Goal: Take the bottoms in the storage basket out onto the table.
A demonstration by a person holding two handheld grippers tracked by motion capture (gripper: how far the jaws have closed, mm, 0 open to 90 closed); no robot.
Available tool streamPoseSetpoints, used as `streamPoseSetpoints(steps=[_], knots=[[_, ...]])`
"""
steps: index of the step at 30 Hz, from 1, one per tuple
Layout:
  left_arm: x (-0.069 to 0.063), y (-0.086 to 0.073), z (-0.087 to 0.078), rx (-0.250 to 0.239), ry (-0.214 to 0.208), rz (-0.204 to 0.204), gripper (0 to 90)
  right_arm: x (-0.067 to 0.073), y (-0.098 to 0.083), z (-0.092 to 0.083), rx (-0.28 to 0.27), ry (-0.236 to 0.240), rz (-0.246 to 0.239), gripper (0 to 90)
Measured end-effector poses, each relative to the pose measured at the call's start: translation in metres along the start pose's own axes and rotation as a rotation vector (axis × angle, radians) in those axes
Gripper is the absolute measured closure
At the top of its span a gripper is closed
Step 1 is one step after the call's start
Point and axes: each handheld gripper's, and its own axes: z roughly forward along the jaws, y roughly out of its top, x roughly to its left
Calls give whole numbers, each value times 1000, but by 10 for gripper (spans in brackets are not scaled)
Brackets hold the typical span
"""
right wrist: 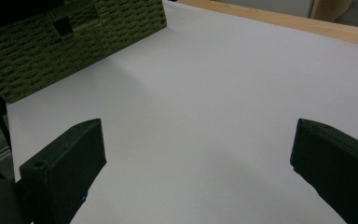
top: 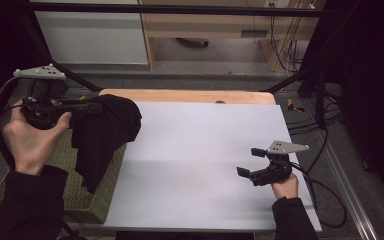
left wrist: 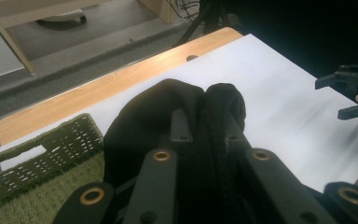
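A black cloth (top: 102, 135) hangs from my left gripper (top: 97, 106), which is shut on it above the green woven basket (top: 85, 202) at the table's left edge. In the left gripper view the cloth (left wrist: 168, 112) bunches over both jaws and hides their tips. The cloth's lower end drapes over the basket's right wall. My right gripper (top: 250, 162) rests low over the white sheet (top: 200, 150) near the right front, jaws wide apart with nothing between them. In the right gripper view its fingers (right wrist: 65, 163) frame bare white sheet (right wrist: 205, 93).
A wooden table edge (top: 190, 95) runs along the back of the white sheet. The basket's wall (right wrist: 74, 42) shows in the right gripper view at the upper left. Cables (top: 325, 120) and a dark frame stand off the table's right side.
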Motion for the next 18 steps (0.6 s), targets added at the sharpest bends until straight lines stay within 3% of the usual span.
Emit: streamPoseSetpoints(steps=[18], knots=[[-13, 17, 14, -19, -38, 14, 804, 0, 0, 1, 3, -2, -1, 38]])
